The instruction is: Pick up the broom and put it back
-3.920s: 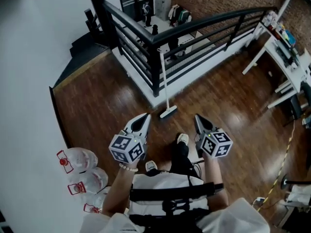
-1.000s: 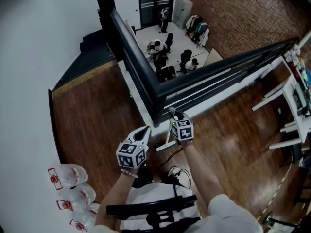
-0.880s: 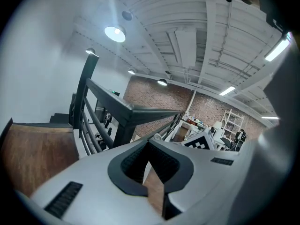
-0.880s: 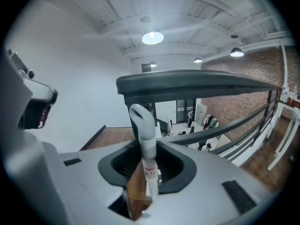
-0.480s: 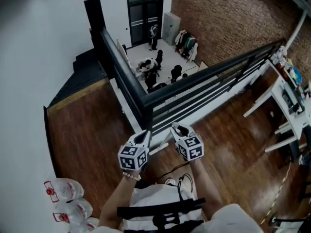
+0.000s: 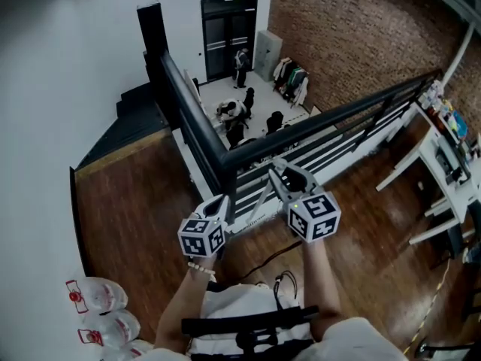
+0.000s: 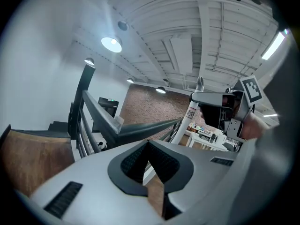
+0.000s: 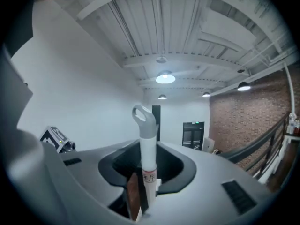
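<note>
**Broom's in my claw, just need to park it**

Pick-up part looks done to me. My right claw (image 6: 282,175) is clamped on the broom (image 8: 148,156), pinching the white handle a bit below its grey loop, and I'm holding it up in front of me near the black railing (image 6: 301,130). My left claw (image 6: 222,204) is closed with nothing in it, hanging just beside the right one over the wood floor (image 6: 135,194) and not helping at all.

What's left is the whole "put it back" half. The broom isn't leaning on anything that I can see; it's only in my grip, so I'd say I'm roughly halfway.

Orientation: the long axis runs close to upright through my jaws. The loop end points up toward the ceiling, and the rest of the handle drops away below the claw. From the head view it slants down and a little to my left, toward the foot of the railing. The brush end must be down there, but I can't really make it out against the white strip under the rails.
</note>
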